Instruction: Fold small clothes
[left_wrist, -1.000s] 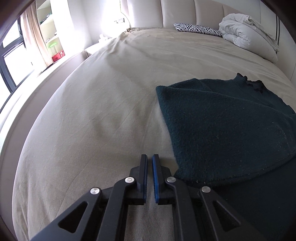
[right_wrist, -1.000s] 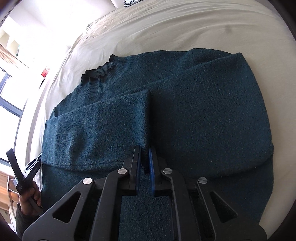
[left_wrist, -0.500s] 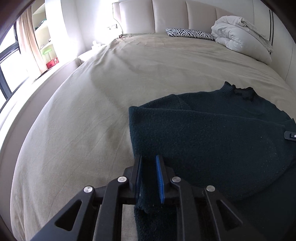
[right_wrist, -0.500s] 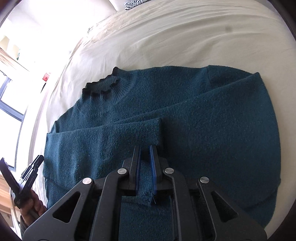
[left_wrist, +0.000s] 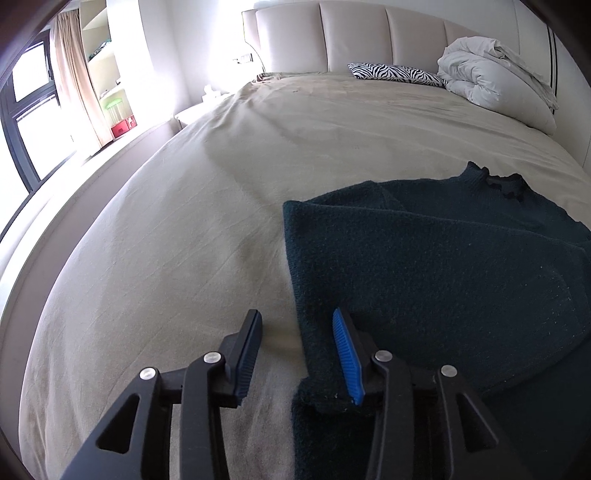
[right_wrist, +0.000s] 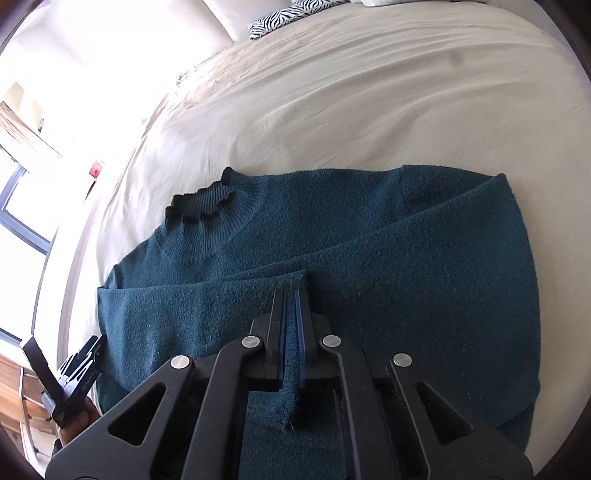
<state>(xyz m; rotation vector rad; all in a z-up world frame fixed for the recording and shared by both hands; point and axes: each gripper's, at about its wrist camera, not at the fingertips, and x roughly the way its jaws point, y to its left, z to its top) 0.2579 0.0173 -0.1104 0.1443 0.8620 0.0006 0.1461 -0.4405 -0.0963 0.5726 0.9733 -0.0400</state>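
Lying flat on the bed (left_wrist: 192, 229), near its front edge: a dark teal knitted sweater (right_wrist: 332, 236), collar (right_wrist: 201, 201) pointing toward the headboard (left_wrist: 354, 33), both sleeves already folded in across the chest. Judging by the nap and drape: soft, limp, fairly thick, light enough to lift by one corner, not fragile, not slippery, prone to sagging and dragging on the sheet rather than sliding. Left tongs (left_wrist: 297, 354) having just been opening, now standing at a moderate width, the folded left edge of the sweater lying loose between the jaws, the pads not pressing on it. Right tongs (right_wrist: 291, 332) nearly closed, a thin fold of sleeve cuff (right_wrist: 297, 280) sitting pinched between the pads; having just been easing apart slightly. Recommending, for the next fold, hold at the hem corners or the two shoulders, both layers taken together, so the tucked sleeves are not pulled out. Surrounding items well apart from the work: zebra-print pillow (left_wrist: 397, 72) and bundled white duvet (left_wrist: 498, 77) at the headboard. Nothing standing in the way on the bed; only the sheet's wrinkles likely catching the knit.
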